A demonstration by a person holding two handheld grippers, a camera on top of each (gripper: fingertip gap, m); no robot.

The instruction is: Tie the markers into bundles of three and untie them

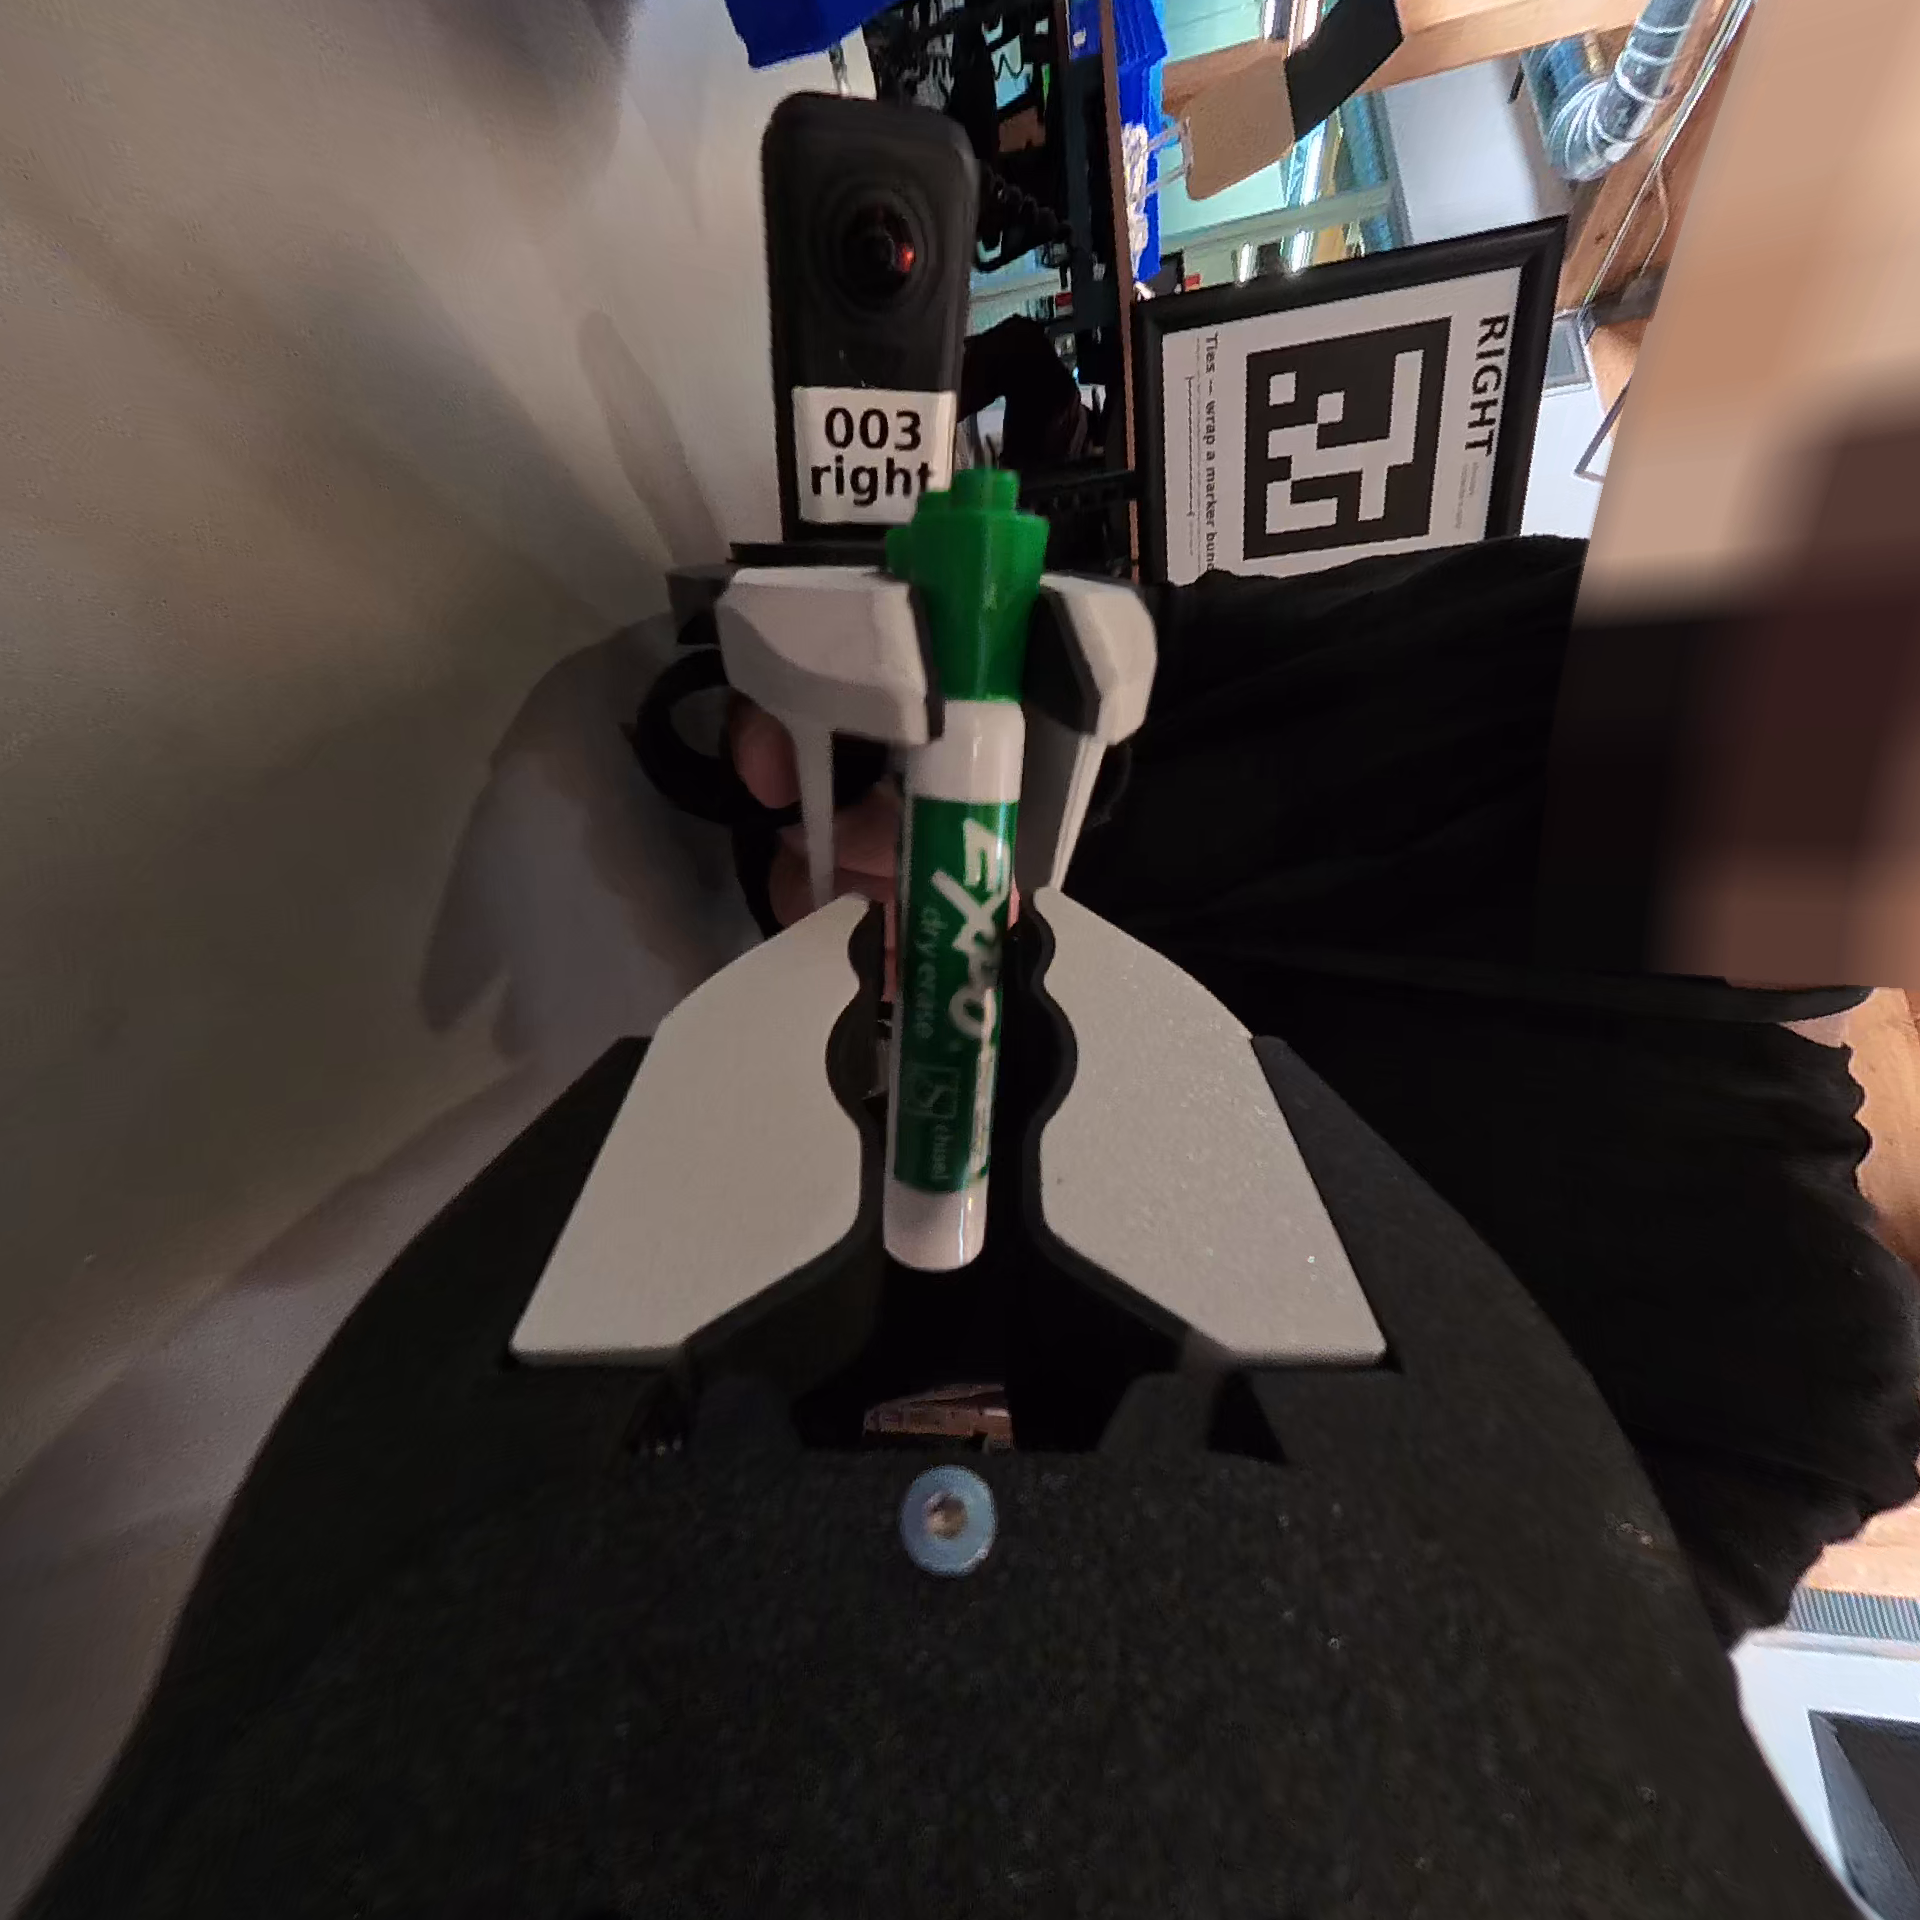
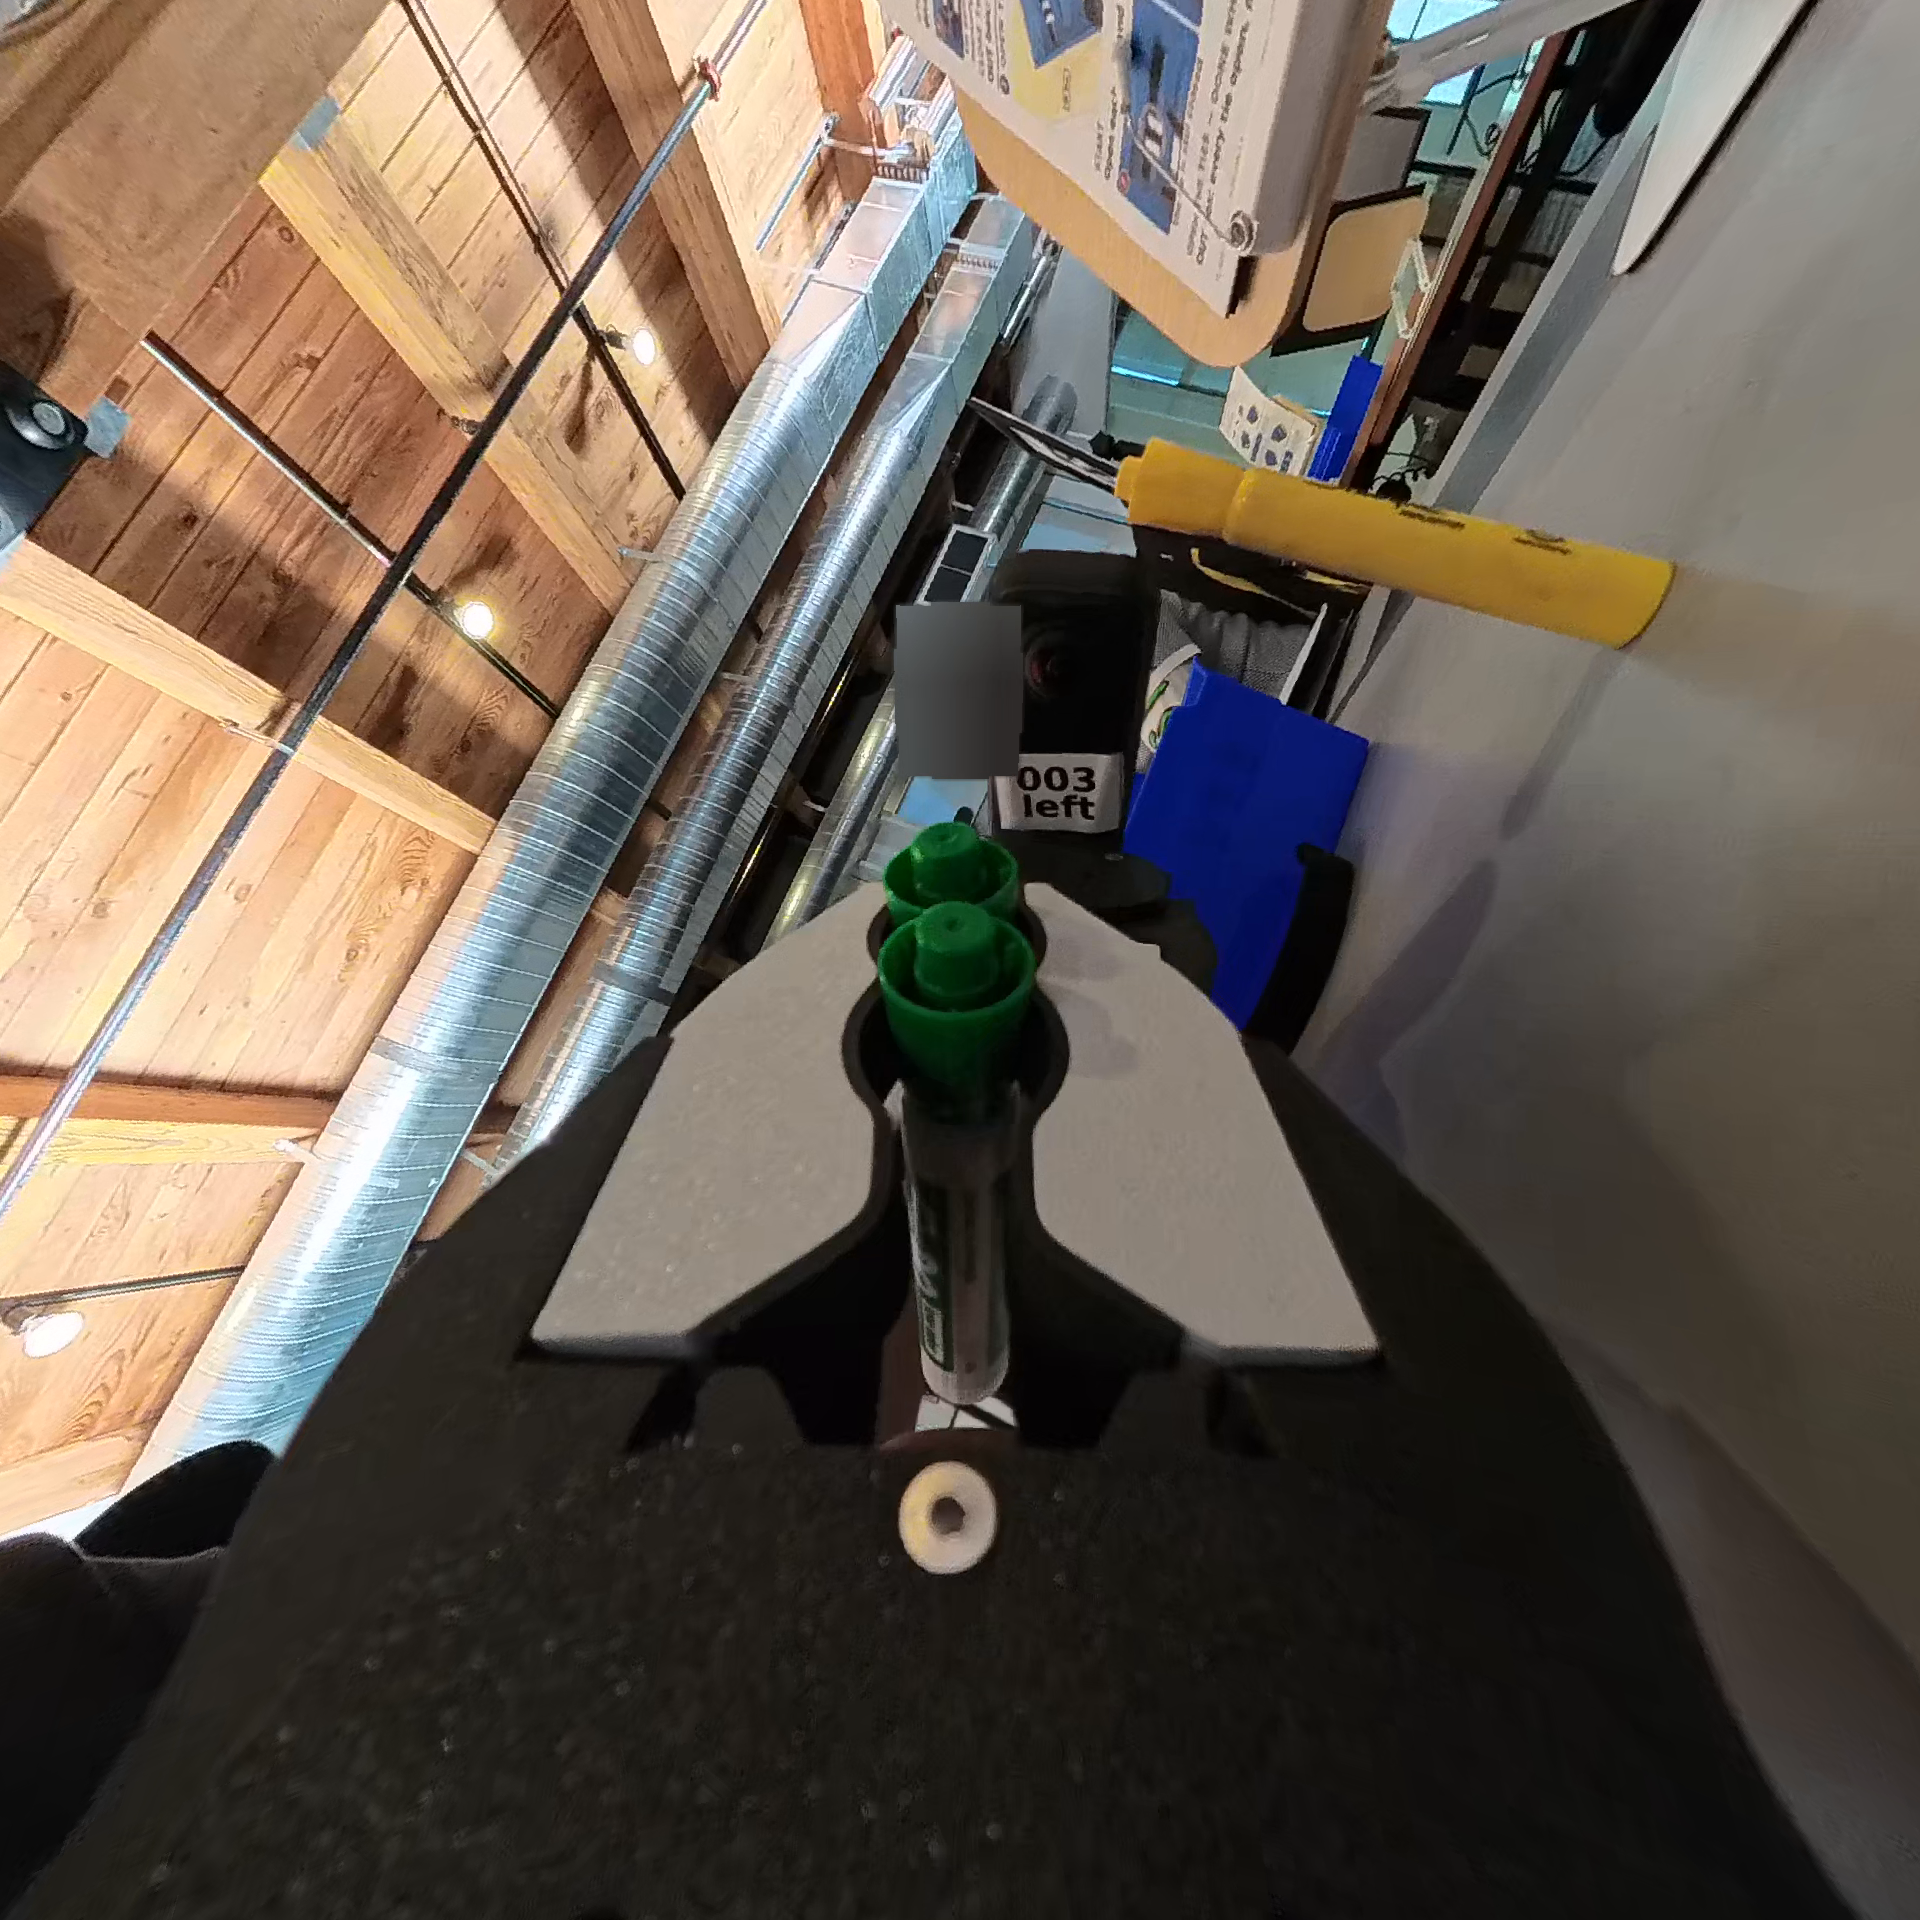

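My right gripper (image 2: 954,914) is shut on two green markers held side by side, caps toward its camera: one cap (image 2: 956,982) sits in the round groove, the other (image 2: 951,873) at the fingertips. In the left wrist view the right gripper (image 1: 982,644) clamps the green cap (image 1: 966,592), and the white barrel (image 1: 951,1039) hangs down between the fingers of my left gripper (image 1: 951,925). The left jaws stand close on either side of the barrel, with a thin gap showing on the left. A yellow marker (image 2: 1392,540) lies on the pale table (image 2: 1662,1039).
A blue bin (image 2: 1247,790) stands behind the grippers at the table's edge. A framed sign (image 1: 1340,416) stands at the back. A person's black sleeve (image 1: 1455,831) fills the right of the left wrist view. An instruction board (image 2: 1122,125) hangs overhead. The gap from one gripper's tips to the other's is roughly 5 cm.
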